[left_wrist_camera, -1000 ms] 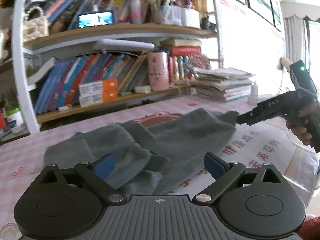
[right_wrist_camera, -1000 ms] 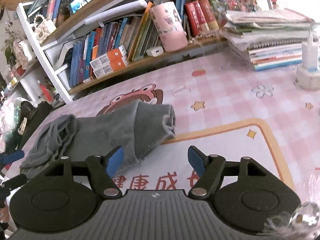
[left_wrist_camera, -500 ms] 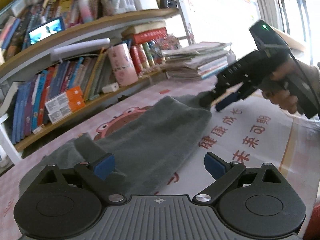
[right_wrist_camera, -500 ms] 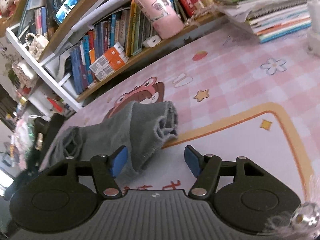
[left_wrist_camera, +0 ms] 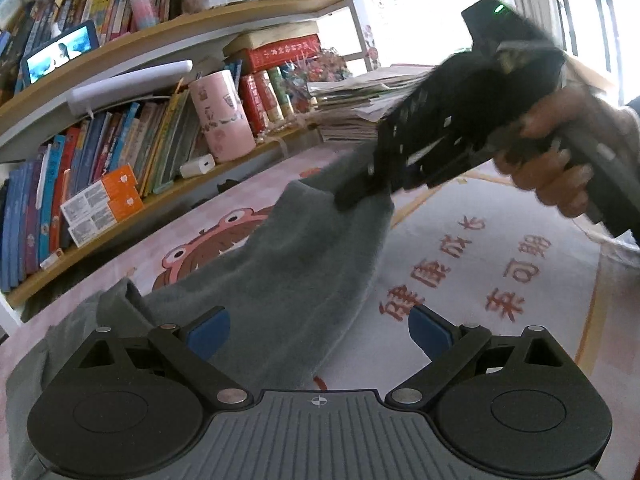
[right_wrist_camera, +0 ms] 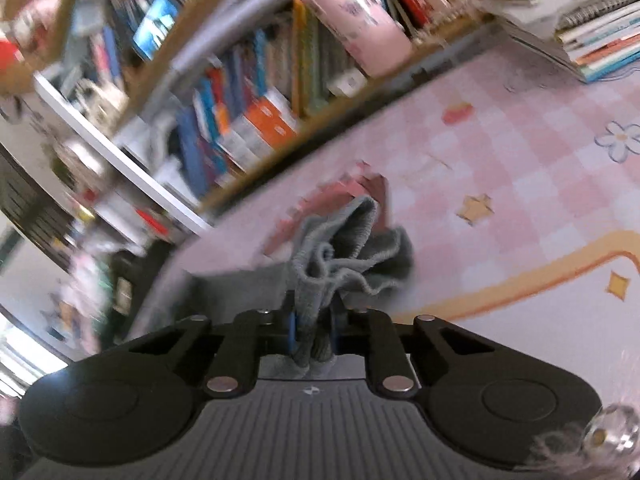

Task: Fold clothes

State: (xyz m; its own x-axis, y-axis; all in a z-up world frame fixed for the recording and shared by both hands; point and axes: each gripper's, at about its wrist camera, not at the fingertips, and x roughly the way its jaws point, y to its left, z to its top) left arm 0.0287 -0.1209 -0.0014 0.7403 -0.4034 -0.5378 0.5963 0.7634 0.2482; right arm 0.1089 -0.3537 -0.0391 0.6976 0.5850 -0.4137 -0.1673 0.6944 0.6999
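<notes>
1. Grey garment [left_wrist_camera: 288, 276]: knitted cloth lying lengthwise on the table [left_wrist_camera: 472, 280], which is covered by a pink checked mat printed with a cartoon face, stars and red characters.
2. Right gripper [right_wrist_camera: 314, 334]: its jaws have just been closing and now stand narrow, clamped on a bunched end of the grey garment [right_wrist_camera: 344, 256]; the blue pads press the fabric from both sides, and the ribbed hem fans out just beyond them.
3. Right gripper seen from the left wrist view [left_wrist_camera: 360, 196]: the black tool reaches in from the right, held by a hand [left_wrist_camera: 556, 160], with its tip buried in the far end of the garment, which is drawn up into a low ridge there.
4. Left gripper [left_wrist_camera: 320, 330]: jaws wide apart, blue pads to either side of the near part of the garment; the pads press nothing.
5. Bookshelf [left_wrist_camera: 168, 196]: wooden boards behind the table, packed with upright books; a pink cup [left_wrist_camera: 222, 114] stands on the lower board beside a small white charger [left_wrist_camera: 196, 165], and a small lit screen [left_wrist_camera: 60, 54] stands on the upper board.
6. Paper stack [left_wrist_camera: 352, 100]: magazines and notebooks piled at the far right of the table, near the shelf end.
7. Right wrist view is motion-blurred, so shelf detail there cannot be read.
</notes>
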